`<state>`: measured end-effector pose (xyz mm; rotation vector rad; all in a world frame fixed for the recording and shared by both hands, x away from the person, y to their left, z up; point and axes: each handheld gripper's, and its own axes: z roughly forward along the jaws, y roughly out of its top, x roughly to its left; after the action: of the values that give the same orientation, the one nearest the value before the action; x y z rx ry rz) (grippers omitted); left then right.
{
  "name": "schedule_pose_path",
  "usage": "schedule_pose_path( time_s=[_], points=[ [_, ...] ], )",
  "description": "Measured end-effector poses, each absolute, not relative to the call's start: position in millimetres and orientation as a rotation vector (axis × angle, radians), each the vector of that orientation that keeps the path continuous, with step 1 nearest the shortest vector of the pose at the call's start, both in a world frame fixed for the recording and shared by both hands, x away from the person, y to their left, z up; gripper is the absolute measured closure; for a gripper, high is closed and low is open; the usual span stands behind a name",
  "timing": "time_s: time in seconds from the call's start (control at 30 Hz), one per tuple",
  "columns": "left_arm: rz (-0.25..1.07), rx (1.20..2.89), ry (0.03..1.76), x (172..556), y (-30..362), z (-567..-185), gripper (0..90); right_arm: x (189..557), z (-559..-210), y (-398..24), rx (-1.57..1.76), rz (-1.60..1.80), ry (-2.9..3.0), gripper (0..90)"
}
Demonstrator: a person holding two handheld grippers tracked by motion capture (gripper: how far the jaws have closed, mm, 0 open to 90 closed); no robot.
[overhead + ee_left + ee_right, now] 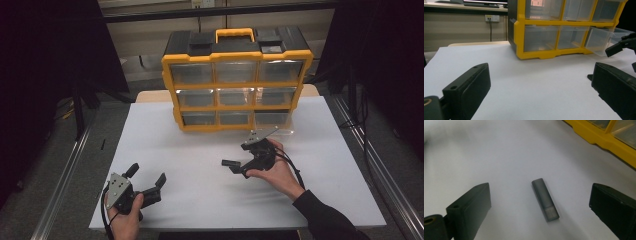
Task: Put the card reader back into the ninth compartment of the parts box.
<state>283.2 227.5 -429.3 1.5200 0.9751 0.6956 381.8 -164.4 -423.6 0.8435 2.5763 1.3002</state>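
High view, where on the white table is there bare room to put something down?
The white table is bare on its left half, between the yellow drawer cabinet and the left gripper, and along the right edge. It is crowded around the right gripper, with the small grey stick and the pulled-out drawer.

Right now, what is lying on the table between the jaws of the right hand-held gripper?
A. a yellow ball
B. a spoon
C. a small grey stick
C: the small grey stick lies flat on the white table, between the wide-open jaws of the right hand-held gripper.
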Motion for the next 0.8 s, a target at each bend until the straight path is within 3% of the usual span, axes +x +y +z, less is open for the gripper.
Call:
schedule_pose_path(
  time_s=[0.8],
  points=[
    [0.687,1.519,0.969,283.6,227.6,-429.5,2.3,414.4,-423.2,-138.1,0.764,1.115,2.783,11.7]
  ],
)
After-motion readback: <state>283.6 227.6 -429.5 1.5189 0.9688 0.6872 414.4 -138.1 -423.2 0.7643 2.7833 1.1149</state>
